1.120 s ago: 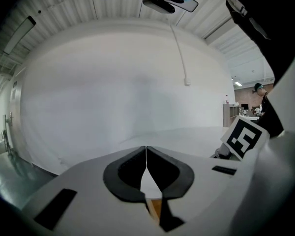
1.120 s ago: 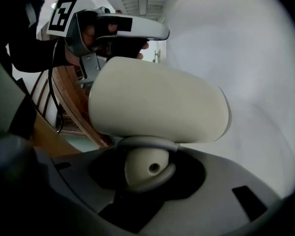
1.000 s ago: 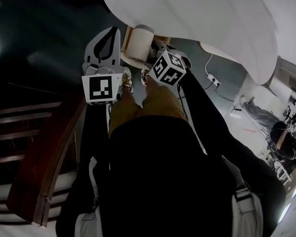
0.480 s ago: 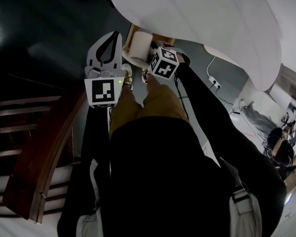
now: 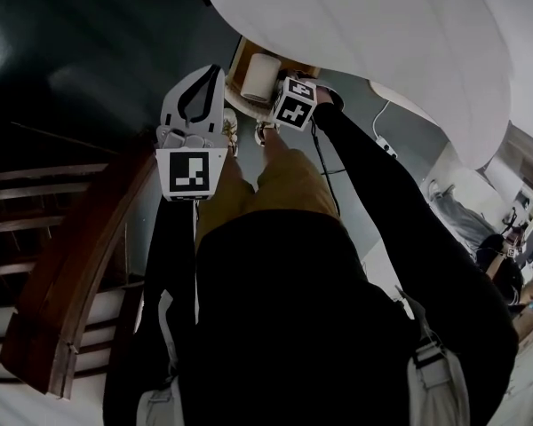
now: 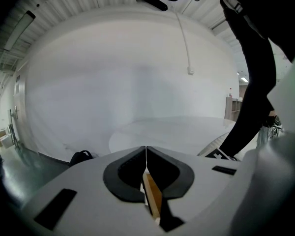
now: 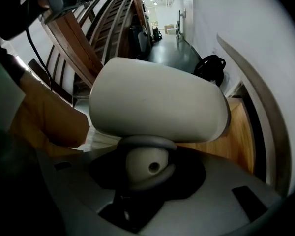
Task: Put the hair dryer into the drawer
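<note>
The cream hair dryer [image 5: 259,76] hangs over the open wooden drawer [image 5: 237,54] under the white table. My right gripper [image 5: 276,92] is shut on its handle and points steeply down. In the right gripper view the dryer's barrel [image 7: 157,102] lies across the picture. Its handle [image 7: 146,163] sits between the dark pads of the right gripper [image 7: 147,156], and the drawer's wooden bottom [image 7: 238,132] shows behind. My left gripper [image 5: 213,71] hovers beside the drawer's left side, apart from it. In its own view the left gripper [image 6: 146,151] has its jaws touching, with nothing held.
A big round white table [image 5: 364,43] overhangs the drawer. A dark wooden slatted frame [image 5: 71,273] stands at the left. My own legs in tan trousers [image 5: 284,180] are below the grippers. A power strip [image 5: 384,145] lies on the floor at right. A black bag [image 7: 210,65] sits beyond the drawer.
The right gripper has sunk with the hair dryer toward the drawer and tipped more steeply down. The left gripper has moved a little forward and down toward the drawer's side.
</note>
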Tool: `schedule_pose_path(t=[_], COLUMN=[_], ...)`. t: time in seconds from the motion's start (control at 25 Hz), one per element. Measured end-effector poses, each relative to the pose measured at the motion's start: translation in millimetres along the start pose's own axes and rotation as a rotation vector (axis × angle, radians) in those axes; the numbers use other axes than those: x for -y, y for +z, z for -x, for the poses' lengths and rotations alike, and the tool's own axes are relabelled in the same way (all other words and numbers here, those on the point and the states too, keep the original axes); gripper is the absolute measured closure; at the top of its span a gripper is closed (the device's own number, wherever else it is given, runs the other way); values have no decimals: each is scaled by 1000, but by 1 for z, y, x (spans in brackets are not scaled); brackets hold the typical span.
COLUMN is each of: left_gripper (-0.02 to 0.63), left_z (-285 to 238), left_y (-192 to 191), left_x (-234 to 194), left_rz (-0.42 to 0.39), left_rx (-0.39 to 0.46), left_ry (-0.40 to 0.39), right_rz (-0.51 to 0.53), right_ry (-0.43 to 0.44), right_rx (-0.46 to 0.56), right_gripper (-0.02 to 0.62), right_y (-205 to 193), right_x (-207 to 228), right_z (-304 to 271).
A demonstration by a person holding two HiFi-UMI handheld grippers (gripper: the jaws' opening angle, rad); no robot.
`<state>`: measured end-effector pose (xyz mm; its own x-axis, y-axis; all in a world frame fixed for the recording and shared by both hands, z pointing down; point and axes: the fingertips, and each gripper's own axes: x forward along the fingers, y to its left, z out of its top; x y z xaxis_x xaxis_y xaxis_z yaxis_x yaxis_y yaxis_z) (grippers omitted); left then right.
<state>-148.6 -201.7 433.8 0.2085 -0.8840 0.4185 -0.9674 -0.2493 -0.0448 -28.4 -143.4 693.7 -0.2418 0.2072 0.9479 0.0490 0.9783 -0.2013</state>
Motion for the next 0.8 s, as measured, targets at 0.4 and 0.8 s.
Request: schedule_pose_path(t=[0.4, 0.8], left_gripper=[588, 588], left_z=[7, 19], left_y=[-14, -38], left_x=[1, -9], left_rz=[29, 58], left_rx=[-24, -77], left_ry=[4, 31], right_rz=[-135, -391], right_ry=[-101, -261], right_rx=[1, 46], right_gripper=[394, 393], right_y=[4, -1], right_x=[31, 66], right_z=[-28, -38])
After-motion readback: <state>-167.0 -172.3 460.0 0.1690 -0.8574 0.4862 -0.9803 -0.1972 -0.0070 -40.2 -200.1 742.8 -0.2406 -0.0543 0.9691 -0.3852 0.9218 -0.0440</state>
